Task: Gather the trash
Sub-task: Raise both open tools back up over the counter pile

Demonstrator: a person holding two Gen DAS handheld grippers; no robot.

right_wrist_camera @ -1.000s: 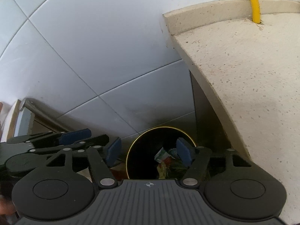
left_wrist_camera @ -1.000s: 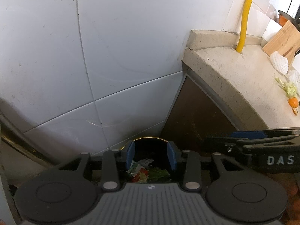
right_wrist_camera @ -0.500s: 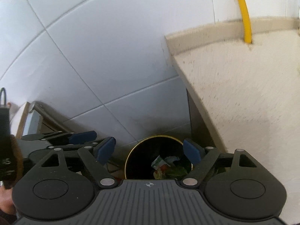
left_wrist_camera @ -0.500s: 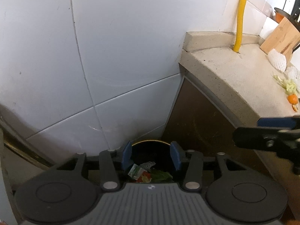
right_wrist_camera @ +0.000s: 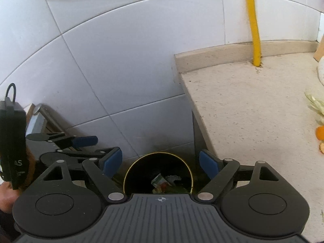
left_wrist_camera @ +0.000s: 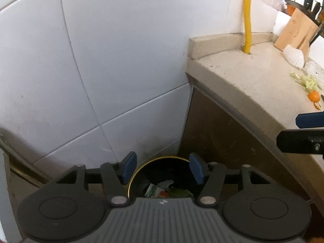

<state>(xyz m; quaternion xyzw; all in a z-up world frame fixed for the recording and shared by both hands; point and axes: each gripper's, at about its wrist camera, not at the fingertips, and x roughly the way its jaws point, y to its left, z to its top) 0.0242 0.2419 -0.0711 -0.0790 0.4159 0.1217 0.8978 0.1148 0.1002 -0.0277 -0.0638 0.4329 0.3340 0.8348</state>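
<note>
now left tongs (left_wrist_camera: 163,168) have opened wider, empty.

Black bin (right_wrist_camera: 141,168) with gold rim, yellow pipe (right_wrist_camera: 253,22), white tiles (right_wrist_camera: 121,60), beige speckled counter (right_wrist_camera: 253,105)

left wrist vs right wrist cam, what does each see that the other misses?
Left wrist only: the wooden block leaning at the counter's far end, the white foam net in front of it, and the right gripper's fingers entering from the right edge.

Right wrist only: the left gripper from the side, and a metal rail low on the wall.

Both: the black bin with scraps inside, framed by open, empty fingers; the yellow pipe; the counter with green scraps and orange peel; white wall tiles.
</note>
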